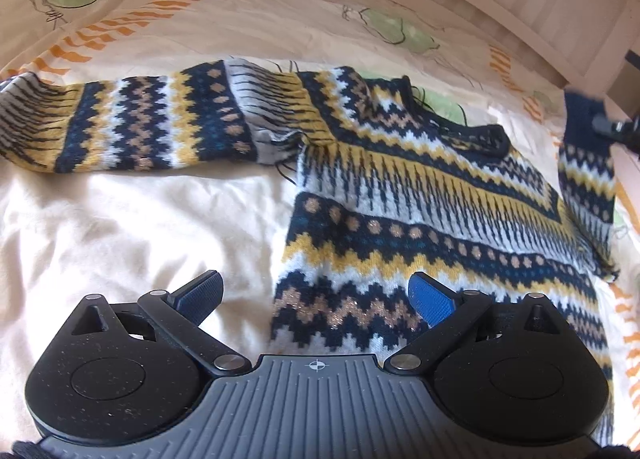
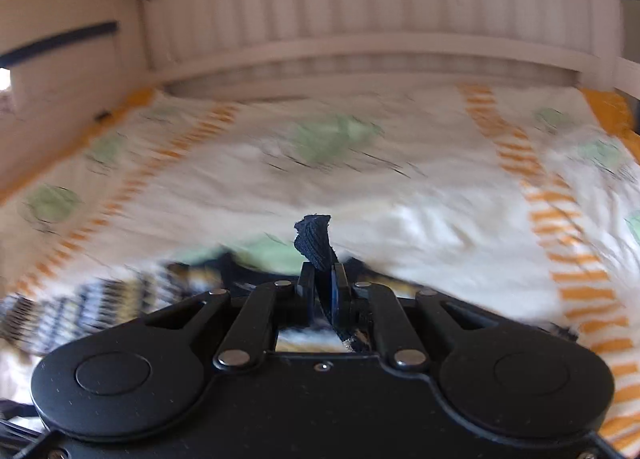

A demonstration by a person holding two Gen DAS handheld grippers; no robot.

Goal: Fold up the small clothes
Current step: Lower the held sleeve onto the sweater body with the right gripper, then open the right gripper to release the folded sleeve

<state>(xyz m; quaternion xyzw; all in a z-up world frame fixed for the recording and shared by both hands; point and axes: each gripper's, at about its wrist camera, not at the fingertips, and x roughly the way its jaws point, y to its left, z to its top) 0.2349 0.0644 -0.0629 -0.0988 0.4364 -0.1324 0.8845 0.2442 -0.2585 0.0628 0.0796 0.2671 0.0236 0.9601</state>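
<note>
Left wrist view: the left gripper [image 1: 316, 295] hovers with fingers spread wide over the sweater's hem.
Sweater [image 1: 420, 219]: patterned knit, flat on the bed [image 1: 120, 227], one sleeve [image 1: 132, 123] stretched out to the left.
Other sleeve [image 1: 586, 179]: lifted at the far right.
Right wrist view: the right gripper [image 2: 323, 283] has its fingers pressed together on the navy cuff [image 2: 314, 239]; the background is blurred.
</note>
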